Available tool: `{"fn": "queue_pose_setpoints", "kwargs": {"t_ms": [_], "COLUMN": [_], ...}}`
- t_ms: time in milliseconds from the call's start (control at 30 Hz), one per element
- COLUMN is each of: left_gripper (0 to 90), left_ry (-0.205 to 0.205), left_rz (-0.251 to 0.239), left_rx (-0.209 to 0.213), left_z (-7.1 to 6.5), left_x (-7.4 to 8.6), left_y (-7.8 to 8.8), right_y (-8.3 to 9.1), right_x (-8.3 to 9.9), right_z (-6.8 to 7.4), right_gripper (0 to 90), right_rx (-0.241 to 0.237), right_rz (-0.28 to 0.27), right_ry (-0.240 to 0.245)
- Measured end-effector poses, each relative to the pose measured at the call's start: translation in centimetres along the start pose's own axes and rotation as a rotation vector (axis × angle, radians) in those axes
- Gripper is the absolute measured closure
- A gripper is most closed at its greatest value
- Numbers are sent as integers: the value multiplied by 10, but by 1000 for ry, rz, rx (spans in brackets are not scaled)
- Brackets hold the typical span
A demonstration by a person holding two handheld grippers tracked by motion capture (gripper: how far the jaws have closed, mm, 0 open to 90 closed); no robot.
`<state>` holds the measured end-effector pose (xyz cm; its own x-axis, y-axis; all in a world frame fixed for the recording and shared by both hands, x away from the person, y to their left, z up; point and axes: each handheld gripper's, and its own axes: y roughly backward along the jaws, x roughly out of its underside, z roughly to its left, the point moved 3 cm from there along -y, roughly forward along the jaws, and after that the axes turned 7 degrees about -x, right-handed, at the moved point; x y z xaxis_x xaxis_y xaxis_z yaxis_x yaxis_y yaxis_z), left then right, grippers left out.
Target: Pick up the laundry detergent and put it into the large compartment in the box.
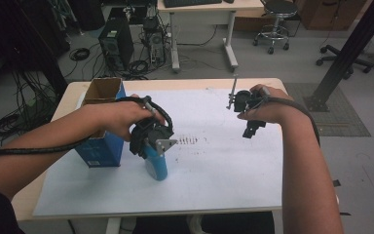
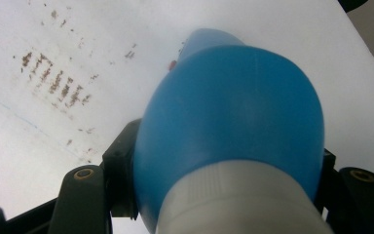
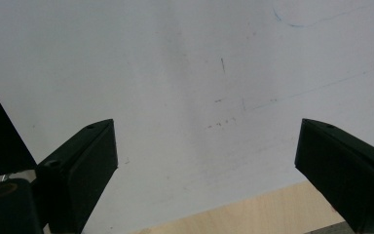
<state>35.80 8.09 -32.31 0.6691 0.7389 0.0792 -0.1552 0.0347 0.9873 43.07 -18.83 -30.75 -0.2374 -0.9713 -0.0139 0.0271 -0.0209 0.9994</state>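
While gripped: smooth rounded blue bottle (image 2: 229,122)

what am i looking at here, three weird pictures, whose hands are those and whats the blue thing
A person sits at a table holding a hand-held gripper in each hand; no robot arm is involved. The high view looks down from above. The other two come from cameras riding on the grippers. The left gripper has its jaws closed on a blue bottle with a white cap, standing on a white sheet beside an open cardboard box. The right gripper hangs over the sheet, jaws wide apart, holding nothing.
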Motion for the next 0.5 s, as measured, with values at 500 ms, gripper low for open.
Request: {"fn": "queue_pose_setpoints", "kwargs": {"t_ms": [500], "left_gripper": [371], "left_ry": [5], "left_rz": [14], "left_rx": [5], "left_z": [1], "left_x": [-1], "left_y": [1], "right_y": [-3], "right_x": [-1], "right_z": [1], "right_gripper": [84], "right_rx": [-3], "right_rz": [4], "right_ry": [3]}}
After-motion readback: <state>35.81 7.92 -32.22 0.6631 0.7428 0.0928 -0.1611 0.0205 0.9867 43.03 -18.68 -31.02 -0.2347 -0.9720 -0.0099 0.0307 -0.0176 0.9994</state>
